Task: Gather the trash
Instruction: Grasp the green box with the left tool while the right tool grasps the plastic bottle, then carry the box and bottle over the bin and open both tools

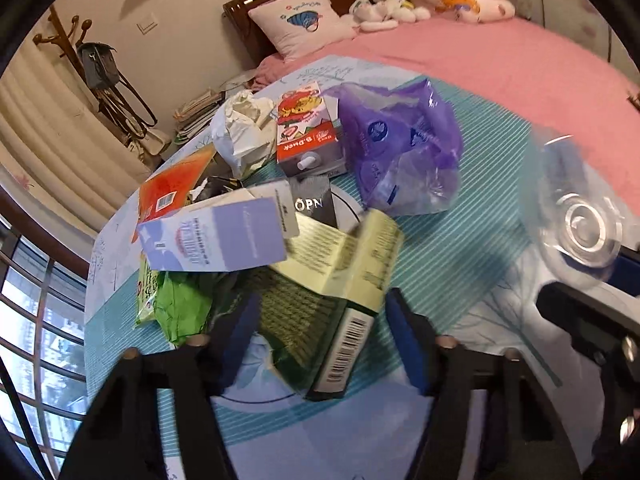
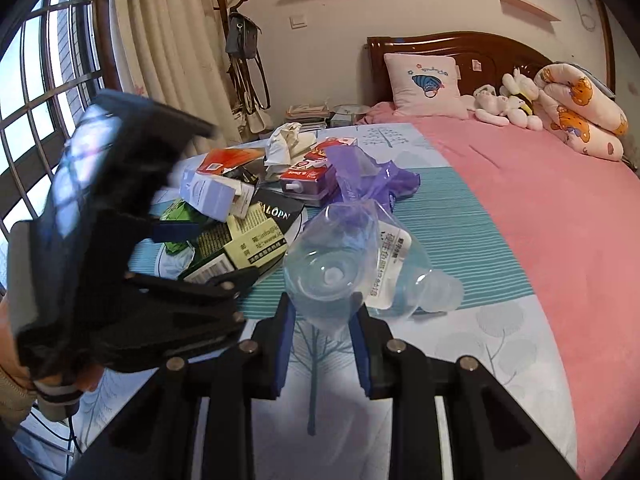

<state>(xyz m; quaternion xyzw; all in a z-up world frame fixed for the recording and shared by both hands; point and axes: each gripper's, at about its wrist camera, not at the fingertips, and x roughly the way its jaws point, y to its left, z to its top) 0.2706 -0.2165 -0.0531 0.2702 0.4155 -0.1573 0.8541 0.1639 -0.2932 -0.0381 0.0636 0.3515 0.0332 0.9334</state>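
Observation:
A pile of trash lies on the teal and white cloth (image 1: pixel 460 248) on the bed: a green and cream box (image 1: pixel 340 280), a lilac box (image 1: pixel 224 236), a red B.Duck carton (image 1: pixel 308 128), crumpled white paper (image 1: pixel 244 128), a purple plastic bag (image 1: pixel 400 140), a green wrapper (image 1: pixel 180 312). My left gripper (image 1: pixel 320 320) is open, its fingers on either side of the green and cream box. My right gripper (image 2: pixel 324 320) is shut on a clear plastic bottle (image 2: pixel 352 264), held above the cloth. The bottle shows blurred in the left wrist view (image 1: pixel 588 216).
The pink bedsheet (image 2: pixel 540 208) spreads to the right, with a pillow (image 2: pixel 424 84), plush toys (image 2: pixel 508 100) and a rolled quilt (image 2: pixel 584 108) at the headboard. A coat rack with a bag (image 2: pixel 240 36), curtains and a barred window (image 2: pixel 40 80) stand at the left.

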